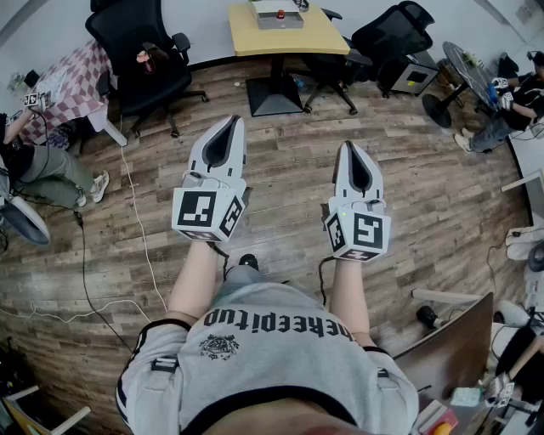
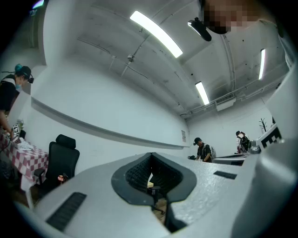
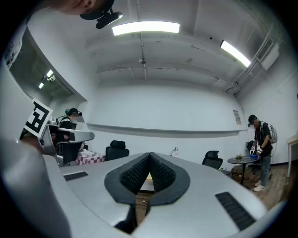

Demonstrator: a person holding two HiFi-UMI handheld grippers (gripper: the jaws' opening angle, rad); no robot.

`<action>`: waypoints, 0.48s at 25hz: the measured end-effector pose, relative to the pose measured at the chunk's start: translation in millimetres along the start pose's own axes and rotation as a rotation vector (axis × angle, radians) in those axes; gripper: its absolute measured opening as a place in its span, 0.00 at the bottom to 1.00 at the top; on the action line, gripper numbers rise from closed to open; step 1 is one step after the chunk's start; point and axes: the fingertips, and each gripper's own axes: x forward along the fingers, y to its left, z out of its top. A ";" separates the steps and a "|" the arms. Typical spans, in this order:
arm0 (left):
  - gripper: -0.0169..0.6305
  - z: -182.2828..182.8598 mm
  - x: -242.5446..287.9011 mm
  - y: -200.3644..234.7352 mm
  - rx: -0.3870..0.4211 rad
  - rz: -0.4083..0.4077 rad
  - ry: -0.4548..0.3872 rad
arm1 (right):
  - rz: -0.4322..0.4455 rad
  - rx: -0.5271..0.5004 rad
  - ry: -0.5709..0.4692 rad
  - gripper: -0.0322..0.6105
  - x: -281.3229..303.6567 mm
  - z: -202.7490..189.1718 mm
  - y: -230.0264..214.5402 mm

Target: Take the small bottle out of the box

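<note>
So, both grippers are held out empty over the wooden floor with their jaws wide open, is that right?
Not quite: the jaws are shut, tips meeting, as each gripper view shows. The left gripper and right gripper are indeed held out empty over the wooden floor.

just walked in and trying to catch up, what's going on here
A person holds a two-jaw gripper in each hand, both stretched out in front at about the same height. The left gripper and the right gripper each have their jaws shut with nothing between them. Further ahead stands a wooden table with a grey box on it. Neither gripper is near it. No small bottle can be made out, so nothing is being handled yet.
</note>
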 end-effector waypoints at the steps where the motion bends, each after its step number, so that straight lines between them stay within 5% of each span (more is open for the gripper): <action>1: 0.03 0.4 0.0 0.4 0.000 -0.001 -0.001 | -0.001 0.000 0.000 0.05 0.1 0.1 0.6; 12: 0.03 1.8 9.9 18.5 0.007 -0.006 -0.017 | -0.032 -0.019 -0.014 0.05 16.1 2.4 5.6</action>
